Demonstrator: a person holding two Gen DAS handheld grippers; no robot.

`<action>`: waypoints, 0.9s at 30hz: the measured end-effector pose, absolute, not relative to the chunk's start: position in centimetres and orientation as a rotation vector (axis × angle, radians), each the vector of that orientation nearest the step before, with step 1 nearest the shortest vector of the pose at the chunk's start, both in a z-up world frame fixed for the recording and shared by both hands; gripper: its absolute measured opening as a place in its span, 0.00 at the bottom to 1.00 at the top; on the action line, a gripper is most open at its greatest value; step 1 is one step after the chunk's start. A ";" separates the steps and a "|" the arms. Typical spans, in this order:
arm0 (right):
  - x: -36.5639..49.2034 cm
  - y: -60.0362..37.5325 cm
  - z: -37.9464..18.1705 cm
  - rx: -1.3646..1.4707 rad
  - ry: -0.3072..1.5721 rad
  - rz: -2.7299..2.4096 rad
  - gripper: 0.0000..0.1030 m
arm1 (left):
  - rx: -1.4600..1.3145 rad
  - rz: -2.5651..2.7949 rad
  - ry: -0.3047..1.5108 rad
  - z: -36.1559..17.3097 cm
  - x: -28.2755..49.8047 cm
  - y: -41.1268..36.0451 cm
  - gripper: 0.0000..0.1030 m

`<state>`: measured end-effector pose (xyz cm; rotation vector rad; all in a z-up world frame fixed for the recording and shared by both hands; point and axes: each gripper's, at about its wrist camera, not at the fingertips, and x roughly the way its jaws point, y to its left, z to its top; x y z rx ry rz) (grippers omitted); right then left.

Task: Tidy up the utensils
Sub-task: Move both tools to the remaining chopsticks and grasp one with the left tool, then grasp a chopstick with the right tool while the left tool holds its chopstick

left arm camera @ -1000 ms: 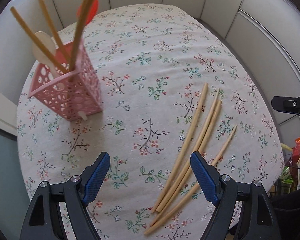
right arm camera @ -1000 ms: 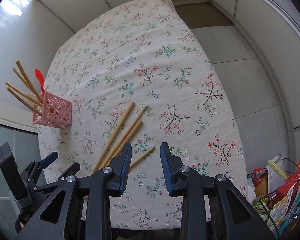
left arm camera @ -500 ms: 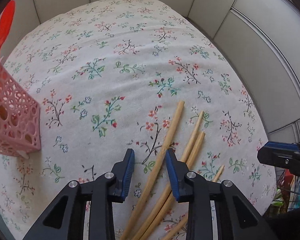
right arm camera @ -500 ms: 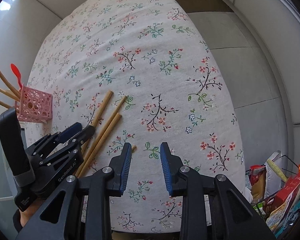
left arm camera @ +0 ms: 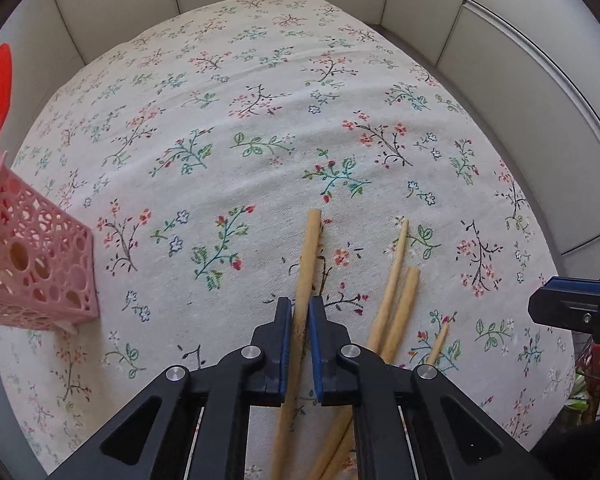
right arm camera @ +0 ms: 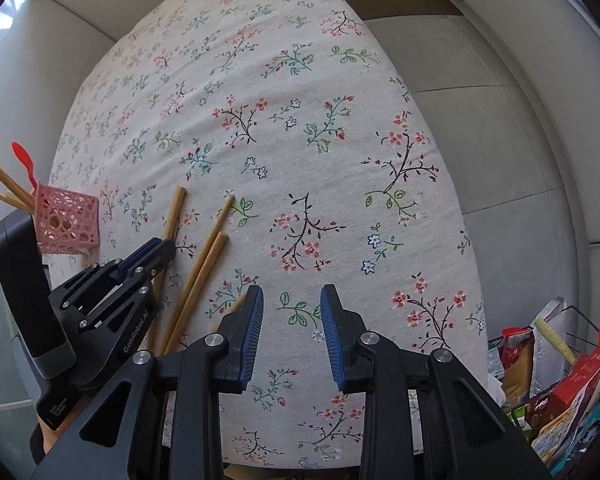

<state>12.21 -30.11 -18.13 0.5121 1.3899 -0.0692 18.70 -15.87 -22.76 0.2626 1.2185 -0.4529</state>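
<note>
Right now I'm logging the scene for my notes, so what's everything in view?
Chopsticks on the cloth: four, tan, near edge; leftmost one gripped.
Utensil holder: one, pink, perforated, left side.
Spoon: one, red, upright in the holder.
Chopsticks in the holder: several, tan, leaning.
Tablecloth: one, white floral, covering the table.
Packaged goods: several, mixed colours, basket at right.
Left tool: black, blue pads, shut on a chopstick.
Right tool: black, blue pads, open, holding nothing.
</note>
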 end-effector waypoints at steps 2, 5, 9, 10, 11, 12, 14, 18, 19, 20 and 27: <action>12.4 -29.7 -18.3 0.513 1.396 -0.062 0.31 | 0.255 -0.438 1.234 -22.6 18.6 -14.9 0.07; 12.9 -29.1 -18.7 0.511 1.410 -0.058 0.31 | 0.235 -0.425 1.252 -22.4 18.7 -13.7 0.07; 13.9 -28.1 -19.2 0.510 1.430 -0.052 0.31 | 0.216 -0.415 1.247 -21.7 18.5 -11.7 0.07; 14.2 -27.9 -19.2 0.514 1.431 -0.050 0.31 | 0.209 -0.412 1.245 -21.6 18.5 -11.2 0.07; 14.5 -27.7 -19.3 0.520 1.431 -0.046 0.31 | 0.205 -0.409 1.245 -21.4 18.5 -10.8 0.07; 14.8 -27.4 -19.3 0.526 1.431 -0.041 0.31 | 0.202 -0.406 1.244 -21.3 18.4 -10.3 0.07; 15.5 -26.8 -19.4 0.535 1.433 -0.028 0.31 | 0.196 -0.405 1.244 -21.4 18.1 -9.6 0.07; 16.9 -25.2 -19.9 0.526 1.440 -0.009 0.31 | 0.185 -0.402 1.232 -20.7 17.5 -8.0 0.07; 17.1 -24.9 -20.0 0.525 1.440 -0.006 0.31 | 0.182 -0.401 1.230 -20.6 17.3 -7.7 0.07; 17.4 -24.5 -20.2 0.524 1.441 -0.004 0.31 | 0.179 -0.400 1.229 -20.5 17.2 -7.3 0.07; 18.7 -23.8 -21.3 0.532 1.437 -0.008 0.31 | 0.154 -0.389 1.234 -20.3 16.8 -5.3 0.07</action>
